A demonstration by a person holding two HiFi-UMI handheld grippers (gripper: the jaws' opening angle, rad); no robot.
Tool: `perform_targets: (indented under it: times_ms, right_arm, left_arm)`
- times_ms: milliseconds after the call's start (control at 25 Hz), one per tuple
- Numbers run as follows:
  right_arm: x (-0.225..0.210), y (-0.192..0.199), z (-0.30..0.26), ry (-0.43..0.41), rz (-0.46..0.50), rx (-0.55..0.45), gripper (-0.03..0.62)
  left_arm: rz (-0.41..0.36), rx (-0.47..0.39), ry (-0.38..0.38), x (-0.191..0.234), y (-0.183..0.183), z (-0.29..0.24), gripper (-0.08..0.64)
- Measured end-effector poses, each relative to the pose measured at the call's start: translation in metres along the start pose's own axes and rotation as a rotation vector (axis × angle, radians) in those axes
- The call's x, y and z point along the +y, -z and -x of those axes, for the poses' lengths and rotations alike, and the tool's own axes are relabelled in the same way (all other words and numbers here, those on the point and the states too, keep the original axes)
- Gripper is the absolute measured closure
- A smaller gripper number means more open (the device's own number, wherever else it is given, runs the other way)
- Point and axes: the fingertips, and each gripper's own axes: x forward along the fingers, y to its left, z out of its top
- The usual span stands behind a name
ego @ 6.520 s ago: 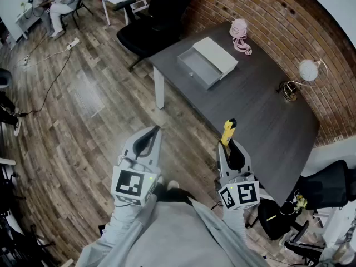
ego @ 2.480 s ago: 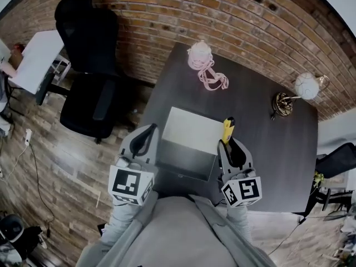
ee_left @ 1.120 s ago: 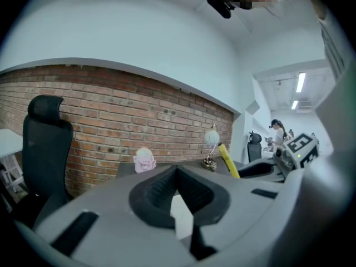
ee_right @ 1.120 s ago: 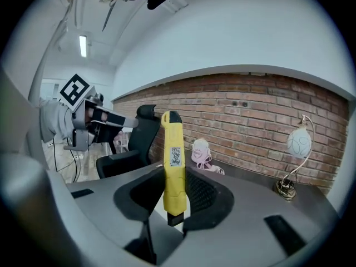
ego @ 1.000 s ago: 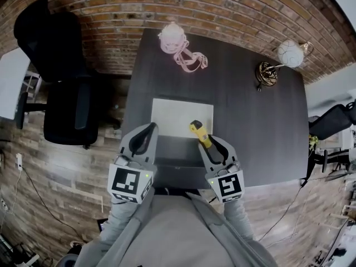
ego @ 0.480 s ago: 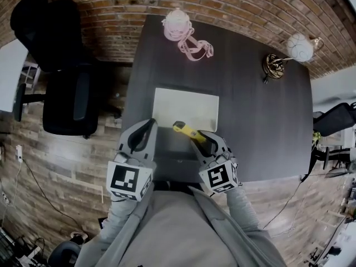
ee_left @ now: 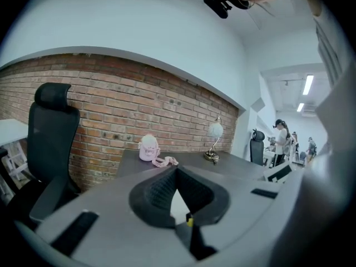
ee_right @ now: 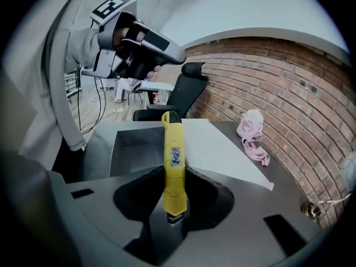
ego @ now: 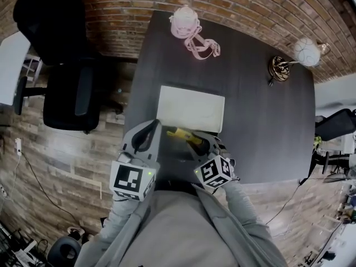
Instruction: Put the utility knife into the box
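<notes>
My right gripper [ego: 199,144] has its fingers clamped on the butt of the yellow utility knife [ee_right: 172,163]. The knife's long axis runs straight ahead, its tip over the open box [ee_right: 136,146] and above the cavity. My left gripper [ego: 151,129] is beside it, fingers closed and empty.

We record a red brick wall [ego: 233,4] along the far edge of a dark grey table [ego: 261,121]. The floor [ego: 50,160] is wood plank. A black chair [ego: 67,93] stands left of the table, with a white desk [ego: 11,65] beyond it. A globe lamp [ego: 307,44] sits at the table's far right corner. Ceiling strip lights [ee_left: 307,84] are lit.
</notes>
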Motion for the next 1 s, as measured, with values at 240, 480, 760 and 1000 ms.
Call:
perform_targets:
  times_ms: [240,480,760,1000]
  right_arm:
    - [0.018,0.013,-0.015,-0.092,0.046,0.072,0.468]
    - [0.029,0.026,-0.025,-0.155,0.087,0.136,0.468]
    - [0.035,0.035,-0.036,-0.205,0.137,0.206,0.466]
    - [0.038,0.039,-0.041,-0.24,0.15,0.246,0.466]
  left_arm:
    - [0.008,0.003,-0.015,0.004,0.002,0.001,0.541]
    - [0.014,0.002,-0.025,0.003,0.005,0.002,0.541]
    - [0.021,0.003,-0.037,0.004,0.006,0.003,0.541]
    - [0.023,-0.002,-0.053,0.009,0.006,0.007,0.541]
